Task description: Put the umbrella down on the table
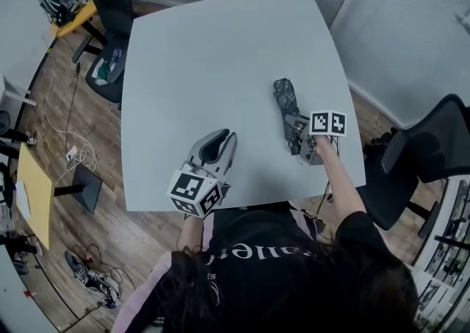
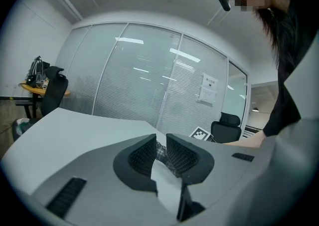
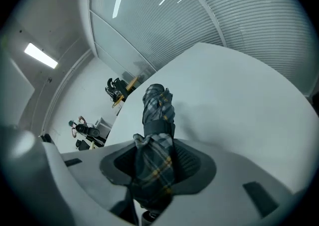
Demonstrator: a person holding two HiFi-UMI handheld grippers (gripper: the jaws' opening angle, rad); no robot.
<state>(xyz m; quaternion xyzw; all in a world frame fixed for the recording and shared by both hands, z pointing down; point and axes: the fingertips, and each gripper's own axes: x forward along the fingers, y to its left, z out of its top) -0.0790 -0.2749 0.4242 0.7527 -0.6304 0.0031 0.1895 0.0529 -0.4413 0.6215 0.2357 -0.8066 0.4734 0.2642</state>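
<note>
Right gripper view: folded plaid umbrella (image 3: 158,113) clamped near its handle end between the pads of the right gripper (image 3: 156,157), far end pointing away over the white table (image 3: 239,95). In head view, located low over the table's right part near the front edge; contact with the surface not determinable. Left gripper (image 1: 218,149) well apart to the left above the table, jaws at a narrow gap, nothing between them.
</note>
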